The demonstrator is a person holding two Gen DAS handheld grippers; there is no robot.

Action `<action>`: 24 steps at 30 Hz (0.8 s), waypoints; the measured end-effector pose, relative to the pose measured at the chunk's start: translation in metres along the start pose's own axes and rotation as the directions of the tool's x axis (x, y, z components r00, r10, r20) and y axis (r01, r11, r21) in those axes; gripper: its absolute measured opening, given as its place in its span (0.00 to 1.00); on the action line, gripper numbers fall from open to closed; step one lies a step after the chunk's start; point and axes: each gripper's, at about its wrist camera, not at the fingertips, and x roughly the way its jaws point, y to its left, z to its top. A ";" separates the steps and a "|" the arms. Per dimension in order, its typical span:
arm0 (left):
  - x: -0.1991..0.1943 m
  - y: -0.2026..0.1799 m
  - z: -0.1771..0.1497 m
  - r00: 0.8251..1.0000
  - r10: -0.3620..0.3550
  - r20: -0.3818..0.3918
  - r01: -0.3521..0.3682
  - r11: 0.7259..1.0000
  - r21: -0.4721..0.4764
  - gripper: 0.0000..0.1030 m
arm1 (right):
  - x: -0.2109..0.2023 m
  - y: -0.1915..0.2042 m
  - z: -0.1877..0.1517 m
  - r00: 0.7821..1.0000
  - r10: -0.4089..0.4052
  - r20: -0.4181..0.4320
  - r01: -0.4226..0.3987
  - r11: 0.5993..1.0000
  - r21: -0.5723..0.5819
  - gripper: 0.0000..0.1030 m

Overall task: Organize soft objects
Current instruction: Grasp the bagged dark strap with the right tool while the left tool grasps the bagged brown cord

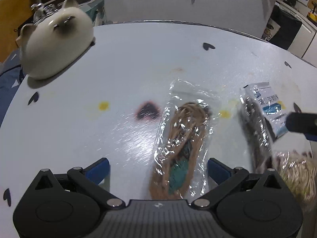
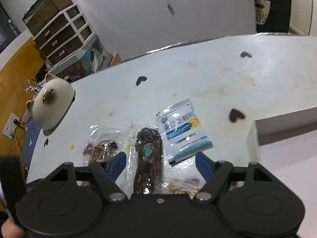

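On the pale table [image 1: 122, 63], a clear bag of tan cord with a teal tag [image 1: 182, 138] lies between the wide-apart blue pads [image 1: 99, 168] of my left gripper [image 1: 157, 169], which is open and not touching it. A clear bag of dark cord [image 2: 150, 158] lies between the fingers of my right gripper [image 2: 160, 163], also open, with gaps on both sides of the cord. A white and blue sachet [image 2: 184, 130] lies just right of the dark bag. A bag of pale yellowish cord [image 1: 297, 174] sits nearest, partly hidden under the right gripper.
A cream cat figurine [image 1: 55, 43] stands at the table's far left corner, near the edge. A white box [image 2: 255, 138] sits at the right. Dark heart marks and yellow spots dot the tabletop. Drawers [image 2: 59, 37] stand beyond the table on the left.
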 end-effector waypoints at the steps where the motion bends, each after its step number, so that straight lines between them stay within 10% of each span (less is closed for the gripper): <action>1: -0.001 0.005 -0.002 1.000 -0.003 0.000 0.003 1.000 0.000 1.00 | 0.005 0.001 0.001 1.000 0.008 -0.011 -0.008 1.000 0.003 0.76; 11: -0.019 0.018 -0.001 0.983 -0.161 0.090 0.153 0.984 0.093 0.93 | 0.045 0.015 -0.002 0.991 0.043 -0.129 -0.042 0.999 0.013 0.53; 24: -0.012 0.027 0.014 0.959 -0.275 0.076 0.270 0.960 0.073 0.87 | 0.036 -0.008 0.005 0.991 0.103 -0.083 -0.086 0.979 0.183 0.52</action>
